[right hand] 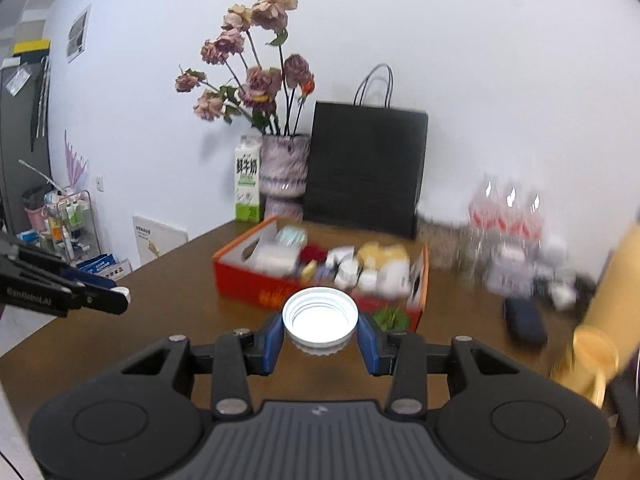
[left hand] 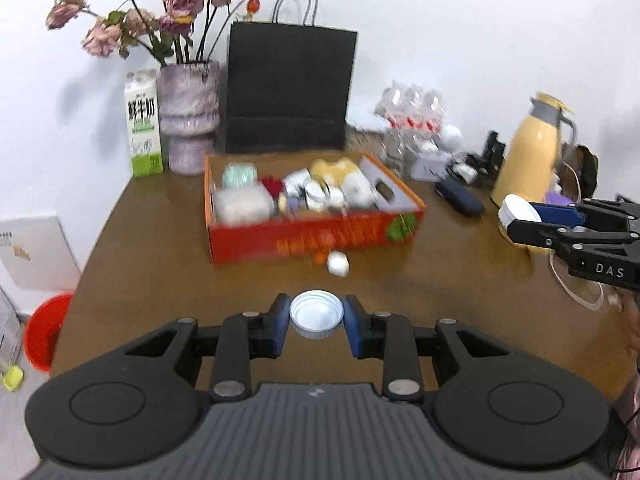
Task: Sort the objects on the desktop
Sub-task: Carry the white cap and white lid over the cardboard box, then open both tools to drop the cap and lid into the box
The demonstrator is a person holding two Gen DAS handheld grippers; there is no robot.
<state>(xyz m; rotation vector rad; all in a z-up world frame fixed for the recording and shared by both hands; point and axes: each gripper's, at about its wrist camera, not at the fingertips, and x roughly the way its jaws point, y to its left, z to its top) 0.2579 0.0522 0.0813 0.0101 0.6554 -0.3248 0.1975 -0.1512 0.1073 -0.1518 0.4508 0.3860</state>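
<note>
Nearest in the left wrist view, the left gripper is closed partway on a small white cap, blue pads pressing its rim from both sides, open face up. In the right wrist view the right gripper clamps a wider threaded white lid the same way, its jaws standing a little further apart. Both are carried above the brown table, pointing forward and moderately downward, roughly side by side; each shows at the edge of the other's camera.

Beyond them sits the red cardboard box, already crowded with small items, which looks the likely destination. To finish well, bring each lid over a free gap in the box, keep it level, lower it close to the contents and only then release, one hand at a time so the grippers do not collide. A small white object lies on the table just before the box; blur makes it hard to identify.

Furthest back stand a milk carton, a vase of dried roses and a black paper bag
</note>
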